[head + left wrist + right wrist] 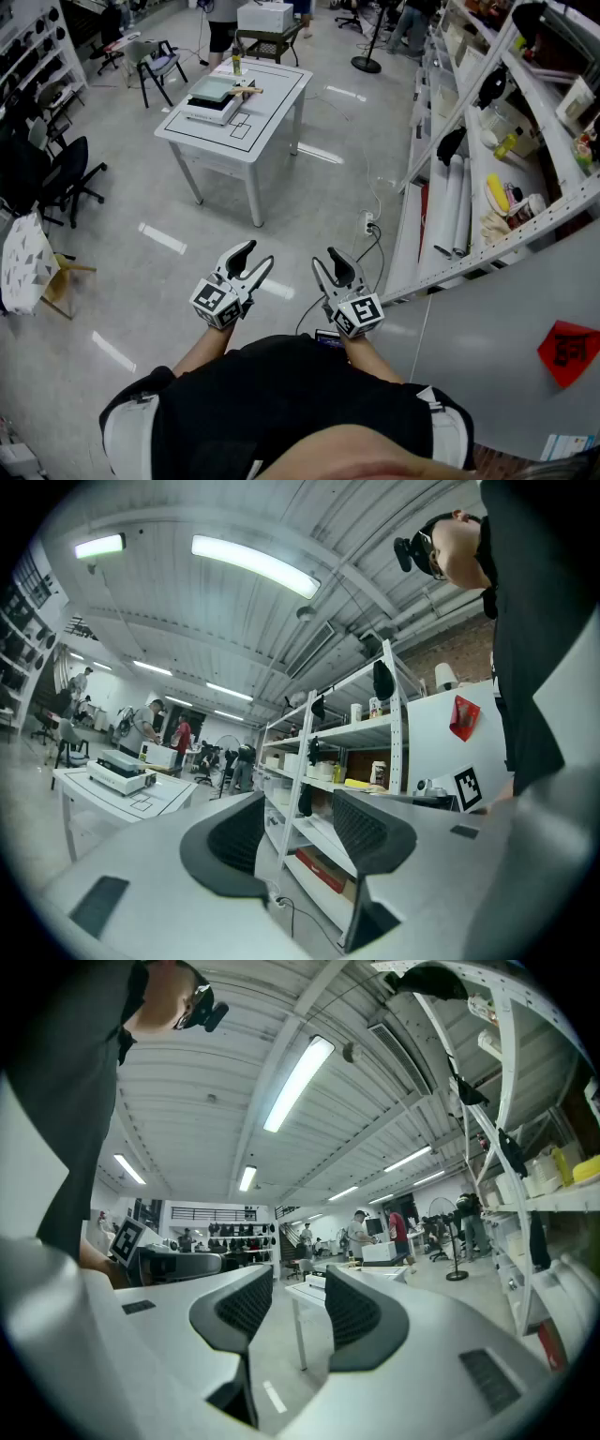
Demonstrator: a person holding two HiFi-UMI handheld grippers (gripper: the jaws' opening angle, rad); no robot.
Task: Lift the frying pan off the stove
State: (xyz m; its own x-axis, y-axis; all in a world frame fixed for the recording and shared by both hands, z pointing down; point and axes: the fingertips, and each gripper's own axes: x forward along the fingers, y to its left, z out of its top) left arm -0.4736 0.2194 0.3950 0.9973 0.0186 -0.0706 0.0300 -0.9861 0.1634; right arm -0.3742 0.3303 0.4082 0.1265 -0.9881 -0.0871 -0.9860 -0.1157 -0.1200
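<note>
A white table [272, 112] stands a few steps ahead of me across the floor. On it sits a flat white stove [214, 99] with a wooden-handled item [247, 89] at its far side; I cannot make out a pan clearly. My left gripper [253, 259] and right gripper [328, 263] are held close to my body, well short of the table, both open with nothing between the jaws. The left gripper view shows its open gripper [300, 832] and the table [150, 799] far off to the left. In the right gripper view the open gripper [298, 1309] frames a table leg [299, 1335].
Metal shelving [487, 178] full of goods runs along my right. A power strip with cables [368, 225] lies on the floor by its foot. A grey panel with a red sign [568, 352] is at my right. Black office chairs [66, 178] stand left. People work at far tables.
</note>
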